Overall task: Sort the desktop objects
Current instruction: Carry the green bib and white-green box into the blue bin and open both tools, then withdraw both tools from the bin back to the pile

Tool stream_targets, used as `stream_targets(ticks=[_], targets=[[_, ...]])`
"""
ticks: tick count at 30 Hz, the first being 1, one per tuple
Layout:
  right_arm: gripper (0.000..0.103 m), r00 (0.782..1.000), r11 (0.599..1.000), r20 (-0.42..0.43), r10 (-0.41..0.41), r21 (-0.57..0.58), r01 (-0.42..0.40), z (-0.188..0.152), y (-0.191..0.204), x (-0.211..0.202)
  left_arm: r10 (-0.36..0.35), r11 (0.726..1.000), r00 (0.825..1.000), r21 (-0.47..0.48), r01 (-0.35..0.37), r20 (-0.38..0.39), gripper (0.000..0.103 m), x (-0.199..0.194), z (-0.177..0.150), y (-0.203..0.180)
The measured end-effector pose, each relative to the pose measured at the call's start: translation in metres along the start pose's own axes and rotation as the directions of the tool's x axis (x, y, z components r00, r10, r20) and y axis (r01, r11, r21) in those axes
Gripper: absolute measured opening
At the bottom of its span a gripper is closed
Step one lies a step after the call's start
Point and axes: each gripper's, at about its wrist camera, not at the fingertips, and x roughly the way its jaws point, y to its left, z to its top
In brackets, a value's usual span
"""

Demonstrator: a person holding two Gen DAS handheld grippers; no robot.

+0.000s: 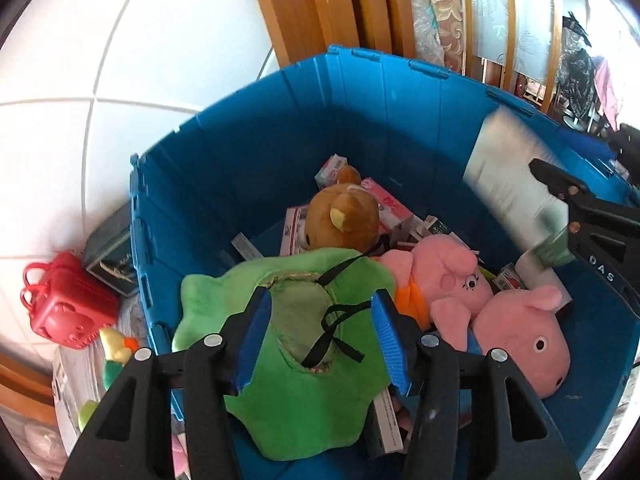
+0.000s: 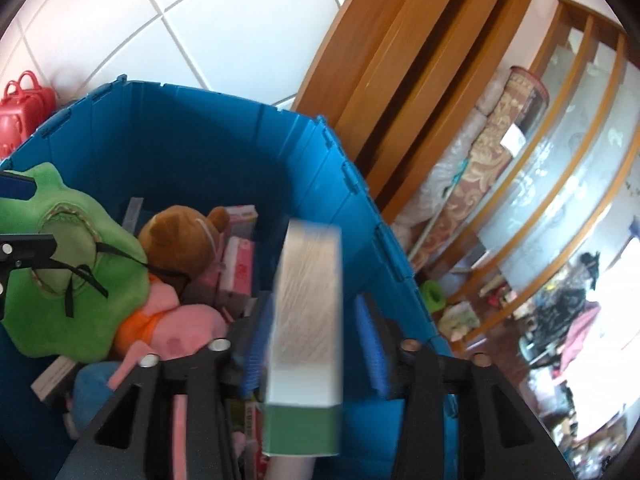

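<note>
Left gripper [image 1: 320, 332] released above green plush hat [image 1: 280, 360] in blue plastic crate [image 1: 280, 128]. Right gripper [image 2: 316, 344] released; blurred white-and-green box [image 2: 306, 320] between its pads (contact unclear).

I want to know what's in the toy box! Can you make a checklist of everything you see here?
Surface: mostly hidden; boxes and small toys lie outside the blue bin.
Job's things: green plush piece, brown bear, two pink pig plushies and flat cartons lie in the bin; a white box with a green end is blurred between the right claw's pads.
Clutter: red toy suitcase and a dark box beside the bin.
Grippers: left claw open above the green plush; right claw open, pads clear of the box.
Cables: nothing seen.
Surroundings: white tiled wall, wooden door frame, glass cabinet.
</note>
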Motion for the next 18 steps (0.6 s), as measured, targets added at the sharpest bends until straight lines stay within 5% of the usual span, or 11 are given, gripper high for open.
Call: stream_targets(ticks=[2, 4, 18], targets=[[0.088, 1.000, 1.000, 0.022, -0.015, 0.003, 0.015, 0.000, 0.000, -0.004, 0.009, 1.000, 1.000, 0.000, -0.009, 0.013, 0.051, -0.002, 0.000, -0.001], [0.103, 0.998, 0.999, 0.044, -0.035, 0.001, 0.035, 0.001, 0.001, -0.008, 0.013, 1.000, 1.000, -0.004, -0.012, 0.016, 0.051, -0.003, 0.000, 0.000], [0.103, 0.987, 0.994, 0.119, -0.105, -0.026, 0.109, -0.001, 0.008, -0.017, -0.006, 0.999, 0.999, -0.042, 0.007, 0.038, 0.052, -0.005, -0.001, 0.006]])
